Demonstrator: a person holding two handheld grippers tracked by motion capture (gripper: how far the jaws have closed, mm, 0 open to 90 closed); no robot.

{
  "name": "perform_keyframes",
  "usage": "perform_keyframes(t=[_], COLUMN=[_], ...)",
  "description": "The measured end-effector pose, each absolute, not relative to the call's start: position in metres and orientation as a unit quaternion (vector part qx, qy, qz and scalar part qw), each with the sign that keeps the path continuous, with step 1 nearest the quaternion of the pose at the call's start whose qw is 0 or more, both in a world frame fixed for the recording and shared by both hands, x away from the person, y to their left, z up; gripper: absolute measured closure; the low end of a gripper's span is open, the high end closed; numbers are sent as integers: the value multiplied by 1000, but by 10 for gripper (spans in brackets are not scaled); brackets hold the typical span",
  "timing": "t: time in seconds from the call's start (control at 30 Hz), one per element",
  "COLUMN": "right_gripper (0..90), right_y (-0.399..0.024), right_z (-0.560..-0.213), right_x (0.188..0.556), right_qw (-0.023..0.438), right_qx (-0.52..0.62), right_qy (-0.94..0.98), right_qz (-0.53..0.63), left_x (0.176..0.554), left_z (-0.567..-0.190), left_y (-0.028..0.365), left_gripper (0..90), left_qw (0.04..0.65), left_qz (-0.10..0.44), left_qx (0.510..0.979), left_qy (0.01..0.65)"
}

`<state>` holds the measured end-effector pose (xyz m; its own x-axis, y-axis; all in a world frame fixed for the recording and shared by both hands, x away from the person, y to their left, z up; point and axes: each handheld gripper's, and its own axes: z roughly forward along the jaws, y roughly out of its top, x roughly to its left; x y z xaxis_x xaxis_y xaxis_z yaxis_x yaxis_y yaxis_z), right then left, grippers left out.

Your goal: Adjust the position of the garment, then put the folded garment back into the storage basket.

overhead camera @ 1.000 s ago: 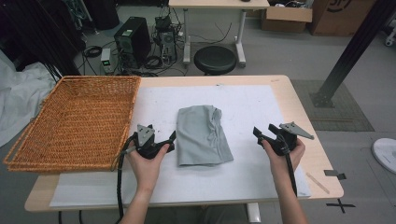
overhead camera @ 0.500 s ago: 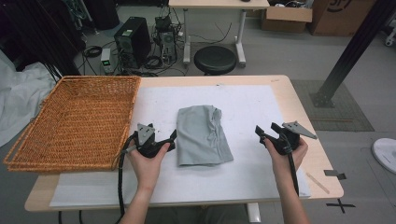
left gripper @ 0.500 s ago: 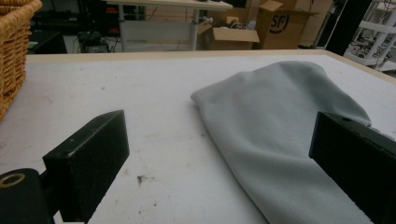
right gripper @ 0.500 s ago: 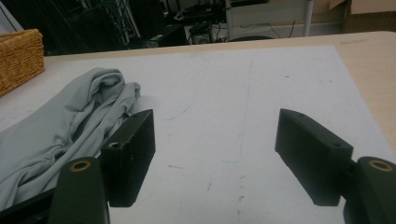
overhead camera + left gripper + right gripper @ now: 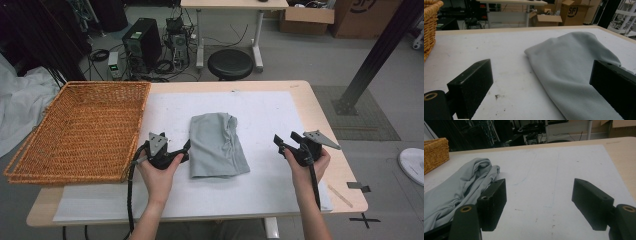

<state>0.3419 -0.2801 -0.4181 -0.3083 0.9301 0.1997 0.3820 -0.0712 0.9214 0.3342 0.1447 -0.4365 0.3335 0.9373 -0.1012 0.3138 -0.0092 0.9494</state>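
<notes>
Change since a second ago: both hands rest in the same places, the grey cloth (image 5: 218,145) lies in the same folded heap, and the basket (image 5: 80,130) has not shifted.
Left gripper (image 5: 177,155): jaws spread wide and nothing between them; it sits at the cloth's left edge, one jaw over the cloth's near-left part.
Right gripper (image 5: 286,146): jaws wide apart, holding nothing, on the white mat (image 5: 270,110) right of the cloth and clear of it.
Cloth: mid-table on the mat, between the two grippers, bunched along its right side.
Writing: "SF" in a ring on a cardboard box (image 5: 571,12) beyond the far edge.
Edges and room: the basket overhangs the table (image 5: 325,115) at left; bare mat lies far of the cloth and between cloth and right gripper.
</notes>
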Motion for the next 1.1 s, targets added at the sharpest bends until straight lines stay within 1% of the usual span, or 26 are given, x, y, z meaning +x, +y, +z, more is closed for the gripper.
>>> perform_keyframes(t=[0.27, 0.43, 0.7, 0.9, 1.03, 1.1], right_gripper=[285, 285, 286, 286, 287, 286], right_y=[-283, -283, -287, -288, -288, -287], right_z=[-413, -411, -411, -412, -413, -414], right_x=[335, 334, 333, 333, 333, 333], right_qw=[272, 274, 274, 272, 269, 267], right_qx=[522, 520, 519, 518, 517, 516], right_qy=[622, 622, 618, 615, 614, 617], right_qz=[517, 518, 523, 529, 532, 531], left_x=[333, 338, 344, 351, 358, 361], left_z=[-431, -434, -438, -439, -445, -448], left_y=[142, 135, 130, 115, 110, 109], left_gripper=[61, 101, 118, 117, 121, 135], left_qw=[511, 514, 517, 501, 494, 489], left_qz=[298, 282, 258, 248, 222, 218], left_qx=[637, 635, 626, 638, 635, 633], left_qy=[494, 503, 524, 529, 551, 558])
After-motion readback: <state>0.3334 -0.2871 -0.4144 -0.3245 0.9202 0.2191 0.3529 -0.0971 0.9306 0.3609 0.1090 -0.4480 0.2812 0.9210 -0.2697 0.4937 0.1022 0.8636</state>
